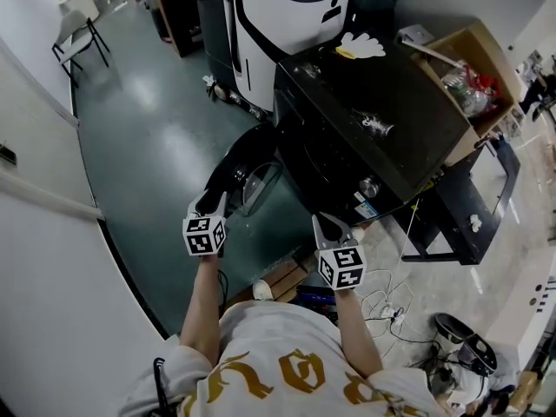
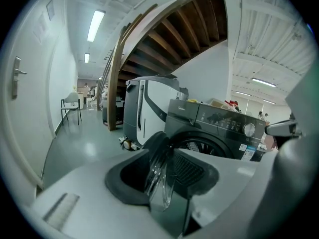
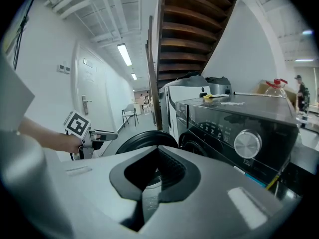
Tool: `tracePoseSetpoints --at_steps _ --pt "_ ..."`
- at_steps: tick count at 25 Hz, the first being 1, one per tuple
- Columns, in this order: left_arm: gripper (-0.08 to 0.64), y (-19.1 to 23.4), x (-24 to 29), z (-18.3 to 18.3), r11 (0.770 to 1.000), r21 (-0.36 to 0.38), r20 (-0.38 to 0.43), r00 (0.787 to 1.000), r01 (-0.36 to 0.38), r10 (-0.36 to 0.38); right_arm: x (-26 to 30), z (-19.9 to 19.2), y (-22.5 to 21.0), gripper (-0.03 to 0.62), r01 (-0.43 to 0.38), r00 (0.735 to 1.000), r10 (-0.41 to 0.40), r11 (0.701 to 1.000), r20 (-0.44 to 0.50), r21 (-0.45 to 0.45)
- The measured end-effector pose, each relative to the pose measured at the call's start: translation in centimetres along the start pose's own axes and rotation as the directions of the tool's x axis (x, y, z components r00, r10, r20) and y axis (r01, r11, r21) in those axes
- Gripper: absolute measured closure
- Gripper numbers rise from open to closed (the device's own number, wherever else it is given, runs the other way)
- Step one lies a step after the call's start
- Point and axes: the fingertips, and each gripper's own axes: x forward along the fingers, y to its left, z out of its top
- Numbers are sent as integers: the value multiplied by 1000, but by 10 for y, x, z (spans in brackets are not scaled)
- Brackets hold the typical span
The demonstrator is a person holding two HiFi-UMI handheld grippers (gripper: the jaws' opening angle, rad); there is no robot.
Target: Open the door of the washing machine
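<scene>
Ceiling strip lights, fisheye edges, perhaps blurred foreground

Washing machine sits straight ahead of you. Its door hangs open off the left of the machine's front. Your left gripper is at the door's outer edge, rim between the jaws. Right gripper is before the machine's front, near the dial. Cardboard box just right of the machine. Glove on the machine's top, rear edge.
</scene>
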Motion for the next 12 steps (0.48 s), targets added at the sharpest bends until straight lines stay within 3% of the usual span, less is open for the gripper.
tracePoseSetpoints --at_steps 12 --pt "403 -8 10 -14 1000 -3 -42 999 9 -9 -5 -9 -15 577 21 1000 -21 1000 -11 21"
